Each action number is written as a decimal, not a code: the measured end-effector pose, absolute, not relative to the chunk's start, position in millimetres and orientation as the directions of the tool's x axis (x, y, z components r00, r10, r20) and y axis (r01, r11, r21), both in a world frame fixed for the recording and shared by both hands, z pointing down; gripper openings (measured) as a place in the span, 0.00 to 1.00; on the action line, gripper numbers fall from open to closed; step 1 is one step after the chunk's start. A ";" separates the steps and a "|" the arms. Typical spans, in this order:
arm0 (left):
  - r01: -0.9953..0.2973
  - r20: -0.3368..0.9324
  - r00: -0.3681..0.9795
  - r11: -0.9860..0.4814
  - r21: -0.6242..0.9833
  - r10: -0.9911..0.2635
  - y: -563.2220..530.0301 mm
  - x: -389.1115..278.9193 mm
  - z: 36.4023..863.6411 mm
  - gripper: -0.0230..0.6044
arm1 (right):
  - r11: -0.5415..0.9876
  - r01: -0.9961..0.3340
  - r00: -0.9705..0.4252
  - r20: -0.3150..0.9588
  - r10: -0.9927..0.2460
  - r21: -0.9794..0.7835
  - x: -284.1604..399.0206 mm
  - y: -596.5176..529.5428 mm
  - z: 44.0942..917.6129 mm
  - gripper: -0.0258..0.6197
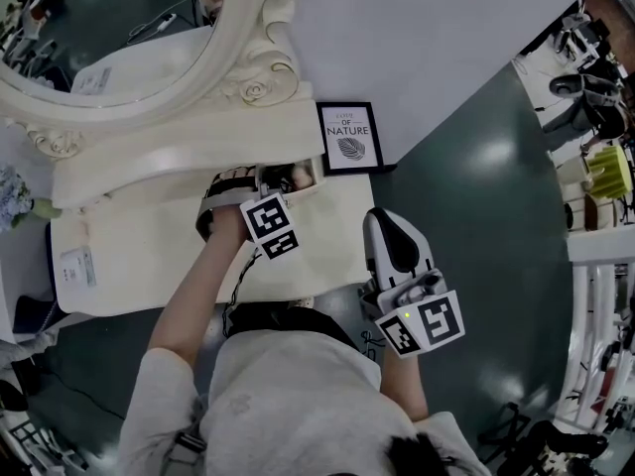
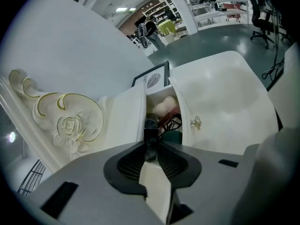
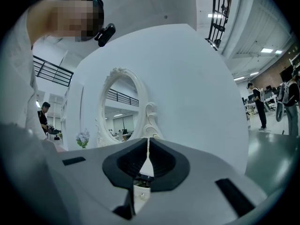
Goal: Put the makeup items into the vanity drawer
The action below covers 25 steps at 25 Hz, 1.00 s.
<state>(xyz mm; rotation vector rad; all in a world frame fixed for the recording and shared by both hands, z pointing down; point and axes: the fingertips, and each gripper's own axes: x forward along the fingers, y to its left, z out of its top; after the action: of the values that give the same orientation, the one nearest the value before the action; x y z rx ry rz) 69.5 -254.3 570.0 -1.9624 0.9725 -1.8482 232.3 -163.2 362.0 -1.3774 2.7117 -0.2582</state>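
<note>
The left hand-held gripper (image 2: 151, 143) has its jaws narrow, and a dark slim tube (image 2: 150, 138) stands between the two jaw tips, which both touch its sides. The hand-held gripper points downward, and the tube is at the mouth of the open drawer (image 2: 161, 97), not yet lying in it. Inside the drawer there are already a pale puff (image 2: 164, 108), some red and black small things which I cannot name, and a dark green thing (image 2: 172, 136) at the near end. The white drawer front carries a small metal knob (image 2: 196, 122). Just behind the drawer, a framed print (image 1: 349, 137) with a leaf leans on the wall. In the head view the drawer is in the raised back part of the white table (image 1: 149, 261), under the carved frame of the oval mirror (image 1: 253, 28).

The right hand-held gripper (image 3: 148, 144) has its jaws together, with nothing between them. It is held apart from the table, at the table's right front corner (image 1: 389, 228), and it looks level toward the mirror. A small bunch of pale flowers (image 3: 83, 138) is at the left of the mirror.
</note>
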 end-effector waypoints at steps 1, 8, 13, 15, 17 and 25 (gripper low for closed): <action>-0.270 0.768 -0.045 -0.733 -0.625 -0.638 -254.8 69.6 569.8 0.19 | 0.581 -0.791 -0.591 -0.003 -0.807 -0.191 232.9 -164.1 362.1 0.08; -0.255 0.769 -0.020 -0.740 -0.622 -0.639 -252.6 76.3 566.9 0.23 | 0.594 -0.781 -0.603 -0.011 -0.797 -0.192 238.3 -168.0 360.3 0.08; -0.343 0.791 0.033 -0.751 -0.565 -0.611 -246.9 78.3 563.3 0.23 | 0.612 -0.766 -0.620 -0.023 -0.784 -0.195 239.6 -170.0 358.9 0.08; -0.399 0.791 0.071 -0.744 -0.536 -0.608 -243.4 79.0 559.6 0.23 | 0.624 -0.756 -0.632 -0.027 -0.774 -0.197 238.0 -170.5 358.4 0.08; -0.484 0.774 0.129 -0.721 -0.497 -0.620 -239.7 80.7 554.0 0.23 | 0.639 -0.743 -0.647 -0.031 -0.762 -0.199 235.1 -171.1 357.7 0.08; -0.829 0.603 0.249 -0.489 -0.272 -0.758 -223.1 58.1 518.7 0.06 | 0.714 -0.671 -0.722 -0.041 -0.690 -0.201 211.1 -171.5 357.8 0.08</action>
<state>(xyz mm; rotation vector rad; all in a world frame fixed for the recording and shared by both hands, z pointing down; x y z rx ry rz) 58.1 -223.1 518.7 -2.5612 1.6336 -1.1354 211.1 -171.5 357.8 -1.1173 2.8029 -0.2618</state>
